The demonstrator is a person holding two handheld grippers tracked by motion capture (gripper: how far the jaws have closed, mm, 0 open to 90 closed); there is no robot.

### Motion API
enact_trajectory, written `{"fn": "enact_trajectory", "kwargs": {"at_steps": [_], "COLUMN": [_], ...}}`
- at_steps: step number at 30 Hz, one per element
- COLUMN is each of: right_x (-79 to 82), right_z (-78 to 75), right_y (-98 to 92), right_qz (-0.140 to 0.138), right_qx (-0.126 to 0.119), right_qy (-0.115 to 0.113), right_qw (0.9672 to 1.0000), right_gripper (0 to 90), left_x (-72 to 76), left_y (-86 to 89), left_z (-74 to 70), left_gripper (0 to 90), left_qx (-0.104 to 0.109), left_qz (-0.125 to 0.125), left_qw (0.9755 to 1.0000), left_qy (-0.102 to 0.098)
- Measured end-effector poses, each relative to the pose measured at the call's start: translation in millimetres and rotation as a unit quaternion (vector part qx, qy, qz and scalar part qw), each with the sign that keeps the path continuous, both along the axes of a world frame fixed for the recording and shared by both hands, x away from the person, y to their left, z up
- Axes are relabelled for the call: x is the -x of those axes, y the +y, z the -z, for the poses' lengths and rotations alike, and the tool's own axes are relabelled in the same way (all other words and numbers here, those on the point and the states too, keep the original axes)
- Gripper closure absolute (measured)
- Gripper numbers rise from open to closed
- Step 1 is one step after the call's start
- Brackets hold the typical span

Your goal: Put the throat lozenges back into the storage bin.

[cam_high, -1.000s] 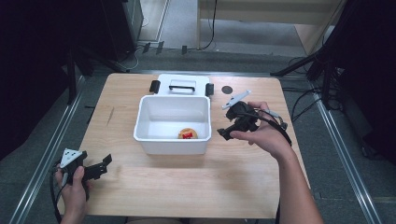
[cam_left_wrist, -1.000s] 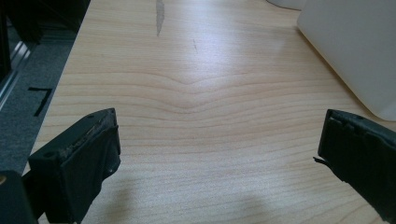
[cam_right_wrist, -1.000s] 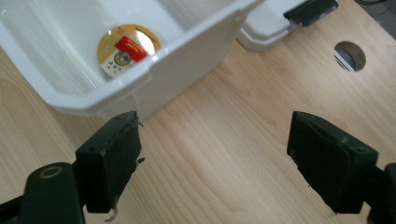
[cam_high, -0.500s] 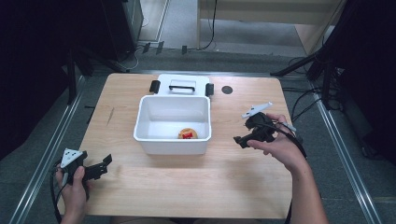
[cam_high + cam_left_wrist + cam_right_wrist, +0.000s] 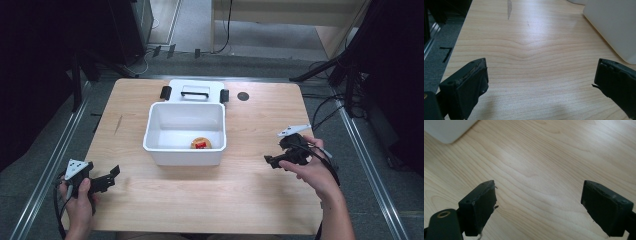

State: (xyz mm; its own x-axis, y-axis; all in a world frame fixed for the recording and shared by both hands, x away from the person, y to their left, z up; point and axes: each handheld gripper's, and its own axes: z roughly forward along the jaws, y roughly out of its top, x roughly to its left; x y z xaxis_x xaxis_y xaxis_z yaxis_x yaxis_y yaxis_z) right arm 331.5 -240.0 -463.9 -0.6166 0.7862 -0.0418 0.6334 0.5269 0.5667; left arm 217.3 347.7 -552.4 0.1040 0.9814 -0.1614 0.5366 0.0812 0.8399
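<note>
A white bin (image 5: 184, 151) stands at the middle of the wooden table (image 5: 210, 200). Inside it lies a round tan item with a red piece on top (image 5: 201, 143). My left gripper (image 5: 111, 176) rests near the table's front left corner, open, with bare wood between its jaws (image 5: 541, 82). My right gripper (image 5: 270, 161) is held to the right of the bin, open and holding nothing (image 5: 537, 197). A corner of the bin (image 5: 447, 130) sits at the upper left of the right gripper view, and the bin's side (image 5: 614, 27) at the right of the left gripper view.
The bin's white lid (image 5: 195, 91) with a black handle and black side clips lies flat behind the bin. A small dark round mark (image 5: 243, 96) is on the table at the back right. Metal rails run along both table sides.
My right gripper has drawn away from the bin's right rim, moving right and toward the front. The left gripper has stayed put.
</note>
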Motion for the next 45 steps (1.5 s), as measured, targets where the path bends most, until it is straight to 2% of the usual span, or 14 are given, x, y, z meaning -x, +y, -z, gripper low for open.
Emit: {"fn": "enact_trajectory", "kwargs": {"at_steps": [6,10,14,21,25,29,36,38,42,45], "right_x": [9.0,16.9,25.9,41.7,52.3,64.0,81.8,85.2,91.8,96.6], "right_z": [10.5,18.5,27.6,41.9,49.3,55.8,61.6,63.7,69.2,72.0], "right_y": [-18.1,-28.6,-39.9,-64.2,-75.6,-86.2,-106.1,-108.7,-113.3,-117.6], "right_qz": [0.046,0.065,0.084,0.129,0.148,0.156,0.189,0.193,0.197,0.201], "right_qx": [-0.008,-0.026,-0.037,-0.077,-0.089,-0.091,-0.108,-0.113,-0.108,-0.113], "right_qy": [-0.023,-0.018,-0.023,-0.048,-0.058,-0.066,-0.086,-0.087,-0.085,-0.093], "right_qw": [0.9986,0.9974,0.9955,0.9875,0.9834,0.9814,0.9722,0.9708,0.9707,0.9685], "right_gripper": [10.2,2.9,1.5,0.7,0.7,0.7,0.8,1.0,1.0,1.0], "left_x": [-0.1,-0.1,-0.1,-0.2,-0.1,-0.1,0.0,0.1,0.4,0.1], "left_y": [0.0,0.2,0.2,0.2,0.3,0.6,0.5,0.5,0.6,0.4], "left_z": [0.0,0.0,0.0,0.0,0.0,0.1,0.0,0.1,0.0,0.1], "left_gripper": [0.0,0.0,0.0,0.0,0.0,0.0,0.0,0.0,0.0,0.0], "left_qx": [0.000,0.000,0.001,0.002,0.003,0.003,0.003,0.003,0.003,0.002], "left_qz": [0.000,0.000,-0.001,-0.001,-0.002,-0.002,-0.003,-0.004,-0.003,-0.003], "left_qw": [1.0000,1.0000,1.0000,1.0000,1.0000,1.0000,1.0000,1.0000,1.0000,1.0000], "left_qy": [0.001,0.001,0.001,0.001,0.001,0.001,0.000,-0.001,-0.002,-0.001]}}
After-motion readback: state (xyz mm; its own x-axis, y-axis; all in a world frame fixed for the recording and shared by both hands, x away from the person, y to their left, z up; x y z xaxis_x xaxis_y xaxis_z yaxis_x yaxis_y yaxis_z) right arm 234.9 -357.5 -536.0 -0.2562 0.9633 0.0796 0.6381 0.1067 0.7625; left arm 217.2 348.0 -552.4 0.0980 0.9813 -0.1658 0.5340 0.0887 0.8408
